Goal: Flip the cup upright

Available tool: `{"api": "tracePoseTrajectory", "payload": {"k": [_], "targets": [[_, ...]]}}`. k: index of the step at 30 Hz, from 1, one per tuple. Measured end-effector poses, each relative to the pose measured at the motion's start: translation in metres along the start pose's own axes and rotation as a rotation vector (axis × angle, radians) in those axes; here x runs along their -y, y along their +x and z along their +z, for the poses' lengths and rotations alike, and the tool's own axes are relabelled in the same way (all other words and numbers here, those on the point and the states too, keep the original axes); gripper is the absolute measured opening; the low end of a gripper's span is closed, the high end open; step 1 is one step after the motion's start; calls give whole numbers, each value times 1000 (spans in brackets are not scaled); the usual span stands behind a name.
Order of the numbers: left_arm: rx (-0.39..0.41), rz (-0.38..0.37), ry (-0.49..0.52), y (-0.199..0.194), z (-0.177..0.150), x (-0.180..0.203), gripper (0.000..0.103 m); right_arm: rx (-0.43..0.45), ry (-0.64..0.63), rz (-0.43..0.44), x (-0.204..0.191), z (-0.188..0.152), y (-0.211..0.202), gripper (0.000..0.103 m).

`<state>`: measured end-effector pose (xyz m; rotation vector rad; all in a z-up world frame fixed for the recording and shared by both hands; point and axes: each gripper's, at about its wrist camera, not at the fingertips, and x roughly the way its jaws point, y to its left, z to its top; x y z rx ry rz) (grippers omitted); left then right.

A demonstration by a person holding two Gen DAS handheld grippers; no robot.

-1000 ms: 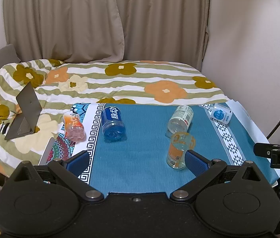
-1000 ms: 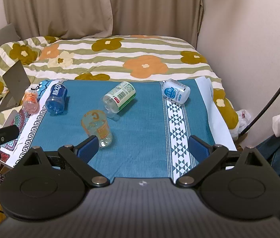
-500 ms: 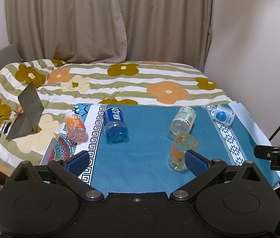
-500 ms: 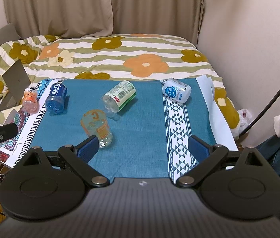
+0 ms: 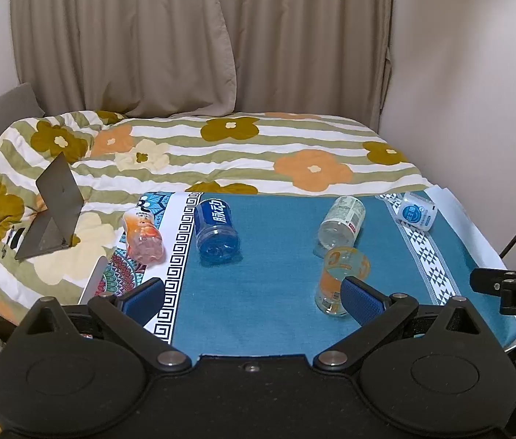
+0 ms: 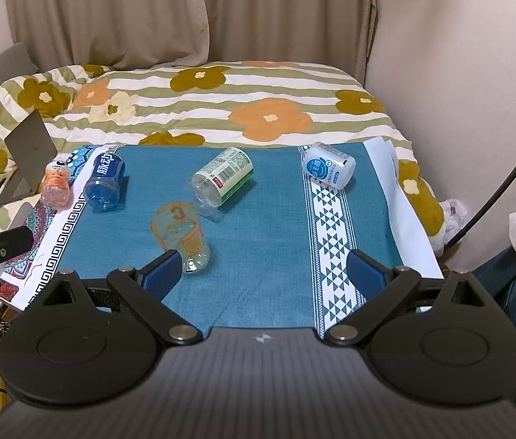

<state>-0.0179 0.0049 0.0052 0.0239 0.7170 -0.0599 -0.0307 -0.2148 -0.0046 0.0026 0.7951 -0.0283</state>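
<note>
While lying on its side, cup (image 6: 180,237) is seen on blue cloth (image 6: 265,219).
Left gripper (image 5: 252,298) and right gripper (image 6: 262,276) are held spread wide, nothing gripped.

Blue cloth (image 5: 276,292) over flowered bed (image 5: 221,153)

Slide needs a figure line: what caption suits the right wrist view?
Open right tongs face a tipped orange-printed glass cup lying among toppled bottles on a teal cloth.
</note>
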Motion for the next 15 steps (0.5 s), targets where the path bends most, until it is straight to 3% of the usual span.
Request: {"api": "tracePoseTrajectory", "payload": {"k": [15], "targets": [[12, 27, -16, 2, -1, 0, 103, -2, 11, 3, 3, -3, 7, 103]]}}
